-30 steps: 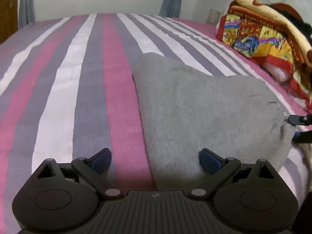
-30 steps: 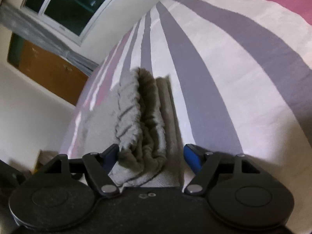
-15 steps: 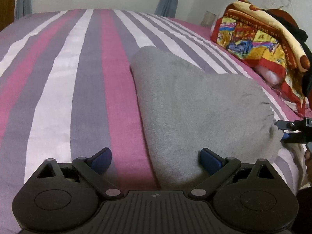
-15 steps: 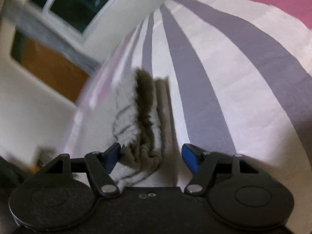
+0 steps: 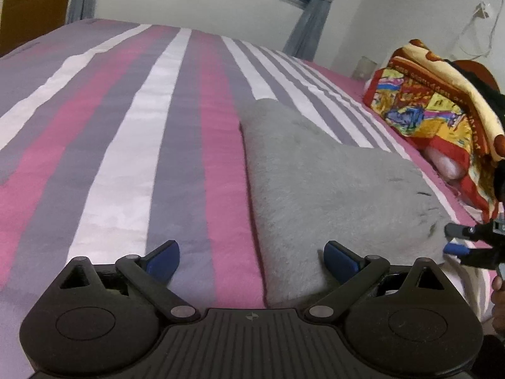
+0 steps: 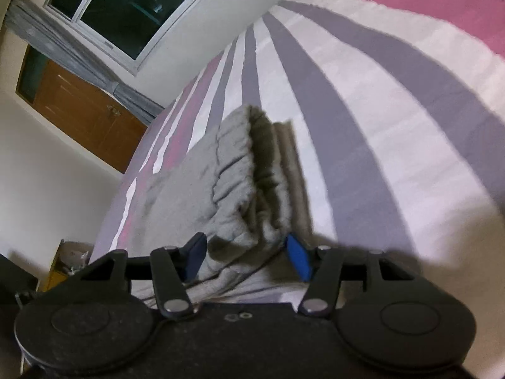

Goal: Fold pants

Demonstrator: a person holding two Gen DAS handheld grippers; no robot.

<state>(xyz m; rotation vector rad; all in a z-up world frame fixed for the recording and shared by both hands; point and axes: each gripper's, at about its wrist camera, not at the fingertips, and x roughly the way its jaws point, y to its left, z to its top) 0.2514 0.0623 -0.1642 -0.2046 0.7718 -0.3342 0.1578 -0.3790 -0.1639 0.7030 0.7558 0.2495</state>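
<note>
The grey fleece pants point(image 5: 331, 183) lie folded on the striped bed. My left gripper point(image 5: 251, 257) is open, its jaws wide apart astride the near left edge of the pants, with the right fingertip point(image 5: 339, 255) over the cloth. In the right wrist view the pants' ribbed waistband end point(image 6: 249, 186) bunches between the jaws of my right gripper point(image 6: 246, 254), which has narrowed around the cloth. The right gripper also shows in the left wrist view point(image 5: 457, 240) at the right end of the pants.
The bed sheet point(image 5: 126, 145) has pink, grey and white stripes. A bright patterned blanket point(image 5: 432, 107) lies at the right. A window point(image 6: 126, 9) and a wooden door point(image 6: 85, 110) are beyond the bed. A small yellow box point(image 6: 63, 262) sits on the floor.
The right gripper's jaws have drawn closer together around the waistband end. The left gripper has tilted up, showing more wall and window, and stays open.
</note>
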